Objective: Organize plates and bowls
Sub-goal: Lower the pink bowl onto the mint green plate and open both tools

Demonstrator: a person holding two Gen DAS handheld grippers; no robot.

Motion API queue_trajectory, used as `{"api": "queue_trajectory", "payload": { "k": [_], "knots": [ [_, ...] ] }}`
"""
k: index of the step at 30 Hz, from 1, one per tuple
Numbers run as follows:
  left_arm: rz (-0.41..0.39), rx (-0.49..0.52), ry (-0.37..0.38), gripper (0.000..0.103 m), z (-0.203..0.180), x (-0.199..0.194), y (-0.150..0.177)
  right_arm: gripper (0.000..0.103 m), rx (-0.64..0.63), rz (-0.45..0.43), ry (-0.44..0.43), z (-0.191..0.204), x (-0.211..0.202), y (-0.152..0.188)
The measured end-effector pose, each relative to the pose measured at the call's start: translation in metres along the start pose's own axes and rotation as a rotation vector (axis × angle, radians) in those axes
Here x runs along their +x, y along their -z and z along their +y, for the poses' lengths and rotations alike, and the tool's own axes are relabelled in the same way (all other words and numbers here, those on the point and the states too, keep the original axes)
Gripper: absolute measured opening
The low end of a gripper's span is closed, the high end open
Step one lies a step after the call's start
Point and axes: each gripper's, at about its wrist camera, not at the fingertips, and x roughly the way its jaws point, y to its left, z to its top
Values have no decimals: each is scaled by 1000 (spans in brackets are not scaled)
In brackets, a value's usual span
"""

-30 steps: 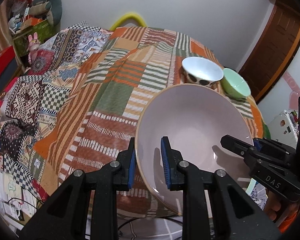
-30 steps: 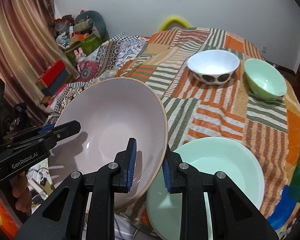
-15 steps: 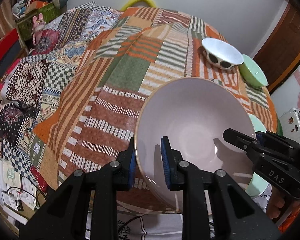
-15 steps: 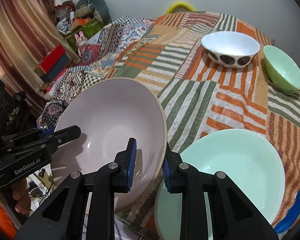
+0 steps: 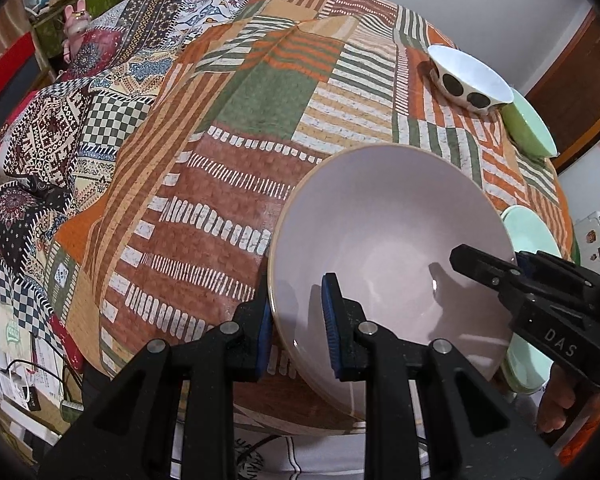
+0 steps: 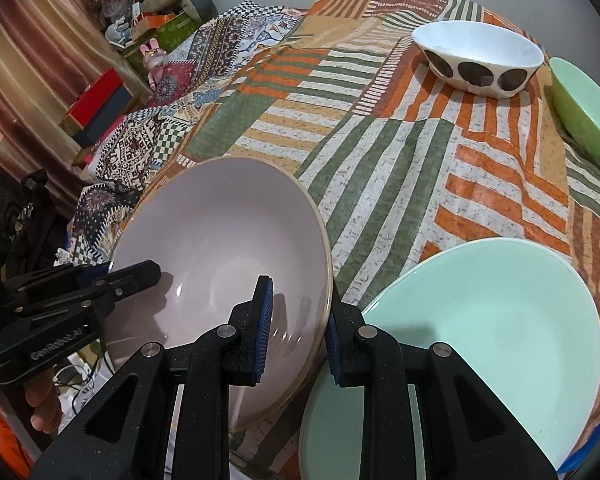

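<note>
A large pale pink bowl (image 5: 392,236) (image 6: 228,240) is held above the table's near edge by both grippers. My left gripper (image 5: 296,320) is shut on its left rim; my right gripper (image 6: 296,324) is shut on its right rim. Each gripper shows in the other's view, the right one (image 5: 476,260) and the left one (image 6: 140,272). A large mint plate (image 6: 484,320) lies on the cloth just right of the pink bowl. A white bowl with dark spots (image 6: 478,58) (image 5: 466,76) and a small green bowl (image 6: 588,108) (image 5: 528,124) stand at the far right.
The round table wears a striped patchwork cloth (image 5: 268,80) (image 6: 388,152). Left of it hangs a patterned blanket (image 5: 52,128); behind it are boxes and toys (image 6: 156,28). Cables and papers lie on the floor (image 5: 24,384). A wooden door (image 5: 580,68) stands at the right.
Both grippers have carried the pink bowl lower and closer over the table's near edge; the views now look more steeply down on the cloth. Both grips are unchanged.
</note>
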Motion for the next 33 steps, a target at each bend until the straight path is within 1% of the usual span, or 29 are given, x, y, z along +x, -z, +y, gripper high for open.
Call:
{"api": "queue_trajectory", "payload": {
  "k": [3,7,10,14,16,21,23,26,28,30,33],
  "knots": [
    [-3,-11,4,23,1,0,-1,22,-9,-2,12,1,2,-1],
    [-4,-10,-3,23,1,1,1,24,-17,-1,6,0,2,-1],
    [-5,-9,-13,23,1,0,1,24,-25,1,9,1,3,-1],
    [-58,19,-53,23,-3,-15,-1,25,-30,-28,11,1,-7,-3],
    [-83,27,-67,23,-5,-25,-4,29,-34,-56,16,0,-16,-5],
    [-140,55,-65,24,-18,-48,-14,31,-33,-119,20,-5,-45,-7],
    [-170,65,-58,24,-26,-57,-18,36,-31,-150,27,-9,-58,-7],
    [-219,74,-38,25,-38,-71,-26,40,-19,-209,46,-17,-80,-6],
    [-253,82,-20,28,-49,-81,-32,40,-6,-245,60,-24,-95,-5],
    [-289,87,-1,35,-58,-90,-38,40,12,-282,73,-34,-109,-5],
    [-337,93,17,44,-72,-101,-47,45,49,-339,93,-51,-129,-5]
  ]
}}
